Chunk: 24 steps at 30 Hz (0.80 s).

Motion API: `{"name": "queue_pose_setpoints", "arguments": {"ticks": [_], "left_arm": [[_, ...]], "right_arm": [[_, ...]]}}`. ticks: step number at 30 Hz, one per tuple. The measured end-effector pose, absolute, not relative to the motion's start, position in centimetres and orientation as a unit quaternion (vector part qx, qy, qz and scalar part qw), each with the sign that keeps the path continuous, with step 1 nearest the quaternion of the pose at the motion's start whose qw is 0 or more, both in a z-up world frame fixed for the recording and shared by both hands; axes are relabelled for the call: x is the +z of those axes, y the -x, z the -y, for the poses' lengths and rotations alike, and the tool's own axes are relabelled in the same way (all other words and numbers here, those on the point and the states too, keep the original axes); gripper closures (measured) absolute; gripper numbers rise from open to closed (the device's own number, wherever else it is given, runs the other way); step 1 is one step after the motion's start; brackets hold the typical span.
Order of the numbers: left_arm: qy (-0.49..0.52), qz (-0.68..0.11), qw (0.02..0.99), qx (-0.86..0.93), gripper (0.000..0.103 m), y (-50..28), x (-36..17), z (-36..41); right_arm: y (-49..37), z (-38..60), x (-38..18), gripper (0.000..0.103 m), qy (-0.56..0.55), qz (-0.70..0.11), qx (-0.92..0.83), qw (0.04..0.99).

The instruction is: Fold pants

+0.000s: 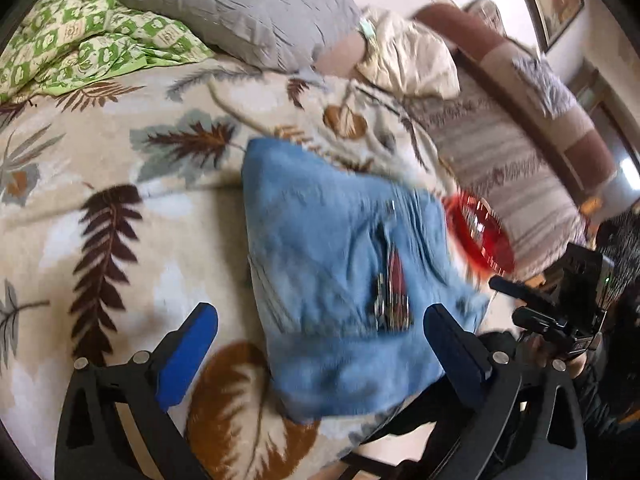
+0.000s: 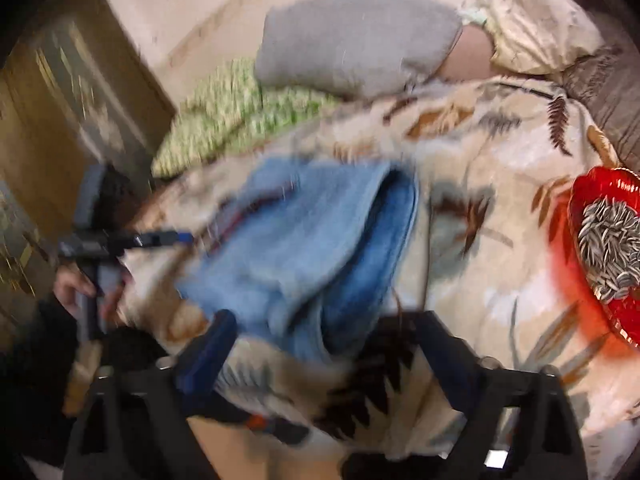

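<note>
Folded light-blue pants (image 1: 340,272) lie in a thick bundle on a leaf-patterned blanket (image 1: 120,240); a dark patch with metal bits shows on top. My left gripper (image 1: 320,320) hovers over the bundle's near edge, jaws wide open, touching nothing. The right wrist view shows the same pants (image 2: 304,248), blurred, with a darker blue folded edge on their right side. My right gripper (image 2: 324,332) is open just short of the bundle's near end, with no cloth pinched. The right gripper (image 1: 560,312) and the hand holding it also appear at the right of the left wrist view.
A red dish of sunflower seeds (image 2: 612,252) sits on the blanket right of the pants. A grey pillow (image 1: 240,8), a green checked quilt (image 1: 80,40) and a cream pillow (image 1: 408,60) lie at the far side. A wooden door (image 2: 60,128) stands left.
</note>
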<state>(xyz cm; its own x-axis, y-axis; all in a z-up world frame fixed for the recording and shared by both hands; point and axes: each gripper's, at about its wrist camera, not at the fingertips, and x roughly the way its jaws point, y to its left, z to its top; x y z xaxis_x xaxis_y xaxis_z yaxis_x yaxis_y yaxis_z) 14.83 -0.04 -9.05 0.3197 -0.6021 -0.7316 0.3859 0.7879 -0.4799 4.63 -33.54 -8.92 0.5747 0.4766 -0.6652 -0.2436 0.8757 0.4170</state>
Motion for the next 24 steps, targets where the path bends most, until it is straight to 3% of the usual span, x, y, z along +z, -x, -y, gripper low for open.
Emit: {"name": "queue_pose_setpoints", "arguments": {"ticks": [8, 11, 12, 14, 15, 16, 19, 22, 24], "left_arm": [[0.118, -0.503, 0.807, -0.287, 0.001, -20.9, -9.8, 2.4], [0.116, -0.518, 0.801, -0.277, 0.001, -23.5, -10.8, 3.5], [0.116, -0.526, 0.797, -0.272, 0.001, -24.2, -11.3, 3.9], [0.123, -0.549, 0.781, -0.269, 0.003, -25.3, -12.3, 4.3], [0.13, -0.558, 0.773, -0.273, 0.009, -25.6, -12.8, 4.4], [0.135, -0.565, 0.764, -0.281, 0.041, -25.8, -13.2, 4.6], [0.125, -0.575, 0.766, -0.259, 0.067, -26.0, -13.9, 4.5], [0.13, -0.578, 0.76, -0.265, 0.066, -26.0, -14.4, 4.1], [0.114, -0.565, 0.775, -0.257, 0.052, -25.6, -13.6, 4.1]], "right_arm": [[-12.0, 34.7, -10.9, 0.01, -0.301, -0.422, 0.185, 0.835], [-14.5, 33.9, -12.1, 0.017, -0.318, -0.436, 0.177, 0.823], [-15.3, 33.6, -12.5, 0.021, -0.314, -0.442, 0.173, 0.822], [-16.5, 33.1, -13.3, 0.045, -0.312, -0.454, 0.174, 0.816], [-17.0, 32.8, -13.7, 0.076, -0.311, -0.46, 0.174, 0.814], [-17.4, 32.4, -14.1, 0.095, -0.303, -0.466, 0.177, 0.812], [-17.7, 31.1, -14.6, 0.096, -0.25, -0.474, 0.159, 0.829], [-17.6, 31.6, -15.1, 0.096, -0.25, -0.478, 0.152, 0.828], [-17.7, 31.2, -14.9, 0.095, -0.24, -0.476, 0.153, 0.832]]}}
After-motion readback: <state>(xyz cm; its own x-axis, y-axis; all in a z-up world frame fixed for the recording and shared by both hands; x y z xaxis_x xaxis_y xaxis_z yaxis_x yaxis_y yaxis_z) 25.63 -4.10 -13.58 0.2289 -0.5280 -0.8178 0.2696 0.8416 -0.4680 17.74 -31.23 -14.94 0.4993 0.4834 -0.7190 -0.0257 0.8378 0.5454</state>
